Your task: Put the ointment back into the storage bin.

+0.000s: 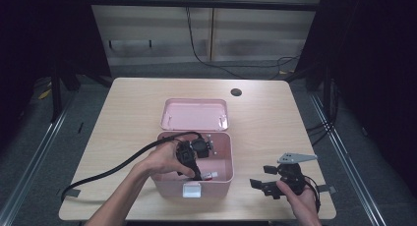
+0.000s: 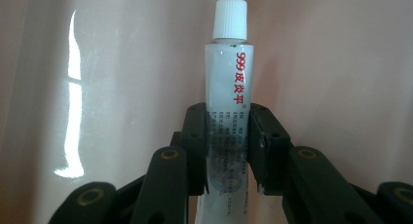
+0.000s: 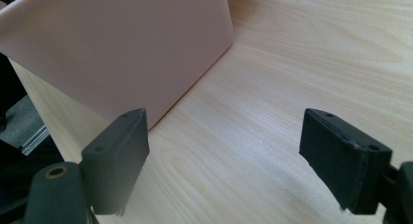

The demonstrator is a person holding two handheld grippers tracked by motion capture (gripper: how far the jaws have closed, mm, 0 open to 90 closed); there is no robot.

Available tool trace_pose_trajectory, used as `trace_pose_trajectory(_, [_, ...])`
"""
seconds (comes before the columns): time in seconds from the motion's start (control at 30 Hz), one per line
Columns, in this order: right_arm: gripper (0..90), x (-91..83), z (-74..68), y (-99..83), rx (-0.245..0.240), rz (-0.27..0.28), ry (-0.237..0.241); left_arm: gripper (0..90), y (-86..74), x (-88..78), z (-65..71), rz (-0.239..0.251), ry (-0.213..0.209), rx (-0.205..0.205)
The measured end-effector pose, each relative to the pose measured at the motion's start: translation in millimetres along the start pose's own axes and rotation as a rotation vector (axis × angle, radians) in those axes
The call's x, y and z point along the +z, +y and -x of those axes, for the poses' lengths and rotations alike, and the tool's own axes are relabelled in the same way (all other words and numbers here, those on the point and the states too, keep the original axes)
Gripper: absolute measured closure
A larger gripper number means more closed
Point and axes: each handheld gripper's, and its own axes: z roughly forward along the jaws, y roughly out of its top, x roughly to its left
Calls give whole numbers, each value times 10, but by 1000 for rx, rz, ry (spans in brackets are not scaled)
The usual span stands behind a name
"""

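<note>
The tube (image 2: 228, 83) is slim, pale and half clear, with a ribbed white screw cap and red print along its side. It stands between the two jaws, its lower body pressed by both pads, and its cap end sticks out well beyond the jaw tips, inside the pink box (image 2: 122, 87).

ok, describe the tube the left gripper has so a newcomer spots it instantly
On the wooden table sits an open pink box. Inside it, the left gripper clamps a slim whitish tube. It alone has a ribbed white cap and red lettering.
</note>
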Motion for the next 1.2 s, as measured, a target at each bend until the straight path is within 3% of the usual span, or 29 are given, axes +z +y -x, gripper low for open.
trace_pose_trajectory(0.5, [178, 0, -2, -2, 1, -3, 0, 707, 28, 157, -83, -29, -38, -7])
trace_pose_trajectory(0.6, [178, 0, -4, -3, 0, -3, 1, 708, 32, 187, -99, -31, -39, -18])
trace_pose_trajectory(0.77, [178, 4, -2, -4, -1, -6, 2, 708, 47, 236, -109, -67, -34, 3])
trace_pose_trajectory(1.2, [179, 8, 0, -4, -2, -8, 2, 705, 78, 348, -124, -86, -53, -10])
